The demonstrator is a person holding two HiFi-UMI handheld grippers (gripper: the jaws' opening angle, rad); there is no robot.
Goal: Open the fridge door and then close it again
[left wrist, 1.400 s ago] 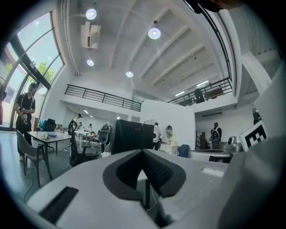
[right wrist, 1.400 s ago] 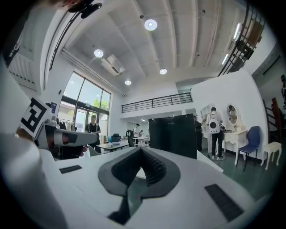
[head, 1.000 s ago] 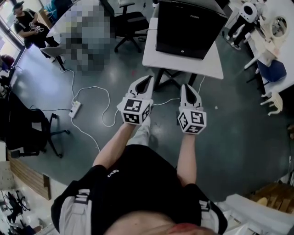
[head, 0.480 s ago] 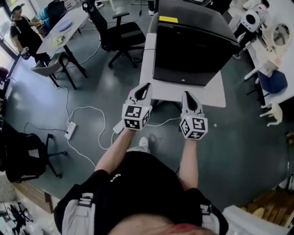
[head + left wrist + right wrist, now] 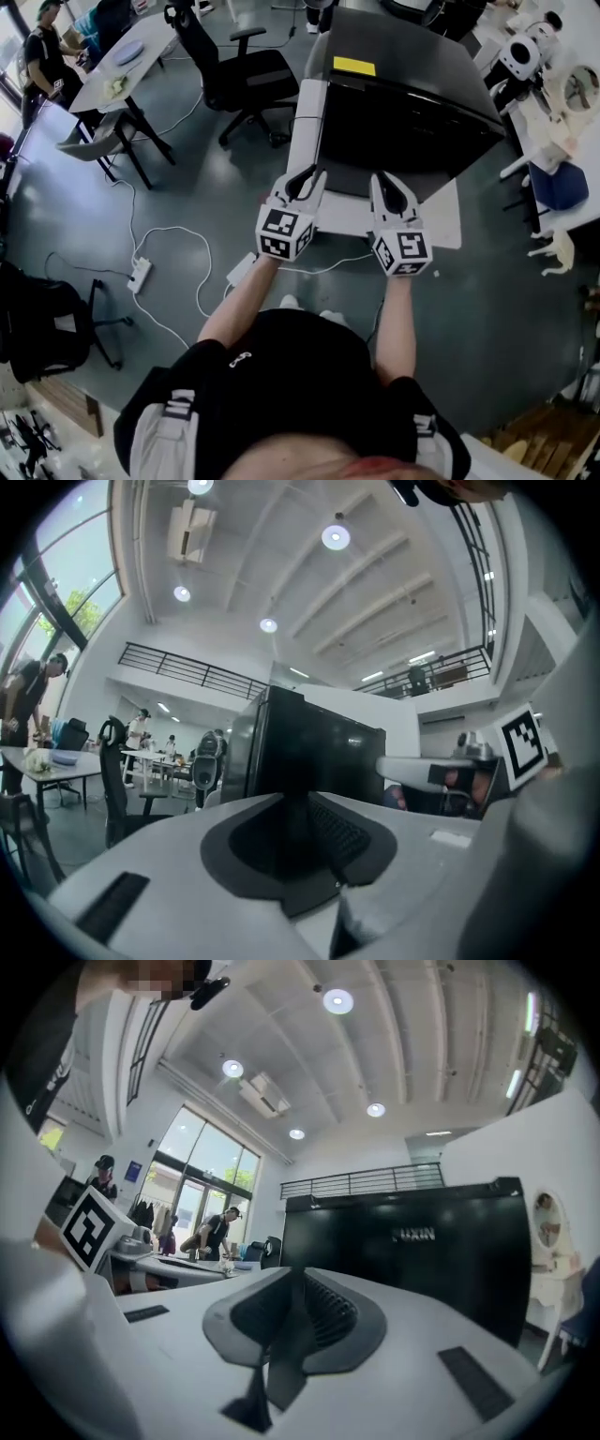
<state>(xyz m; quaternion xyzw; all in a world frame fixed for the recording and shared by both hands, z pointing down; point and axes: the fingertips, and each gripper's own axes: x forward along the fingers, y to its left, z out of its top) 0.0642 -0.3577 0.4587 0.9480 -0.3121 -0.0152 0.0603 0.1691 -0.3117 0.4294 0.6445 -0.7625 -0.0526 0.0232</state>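
- Fridge (image 5: 403, 103): black box, yellow label (image 5: 353, 66) on top, standing on a white table (image 5: 439, 223) at top centre of the head view. Front face turned toward the person; door looks shut.
- Left gripper (image 5: 307, 176): held out level over the near edge of the table, tips aimed at the fridge's left front corner, not touching it. Jaws are opening, a narrow gap between the pads, nothing between them. Its own view shows the fridge corner straight ahead past the tips.
- Right gripper (image 5: 383, 180): beside the left one, level, tips just short of the fridge front, apart from it. Jaws are only starting to open, barely a slit in its own view; nothing gripped. That view is filled by the fridge's dark front with a small pale logo.
- Both marker cubes face up at the camera; bare forearms run back to a black shirt.
- Floor: grey, with a white cable looping to a power strip (image 5: 139, 274) left of the person.
- Black office chair (image 5: 251, 70) left of the fridge table.
- Far left: second table (image 5: 122, 66) with a plate, and a person (image 5: 42, 45) in dark clothes standing beside it.
- Right edge: white bench (image 5: 572, 103) carrying white devices.
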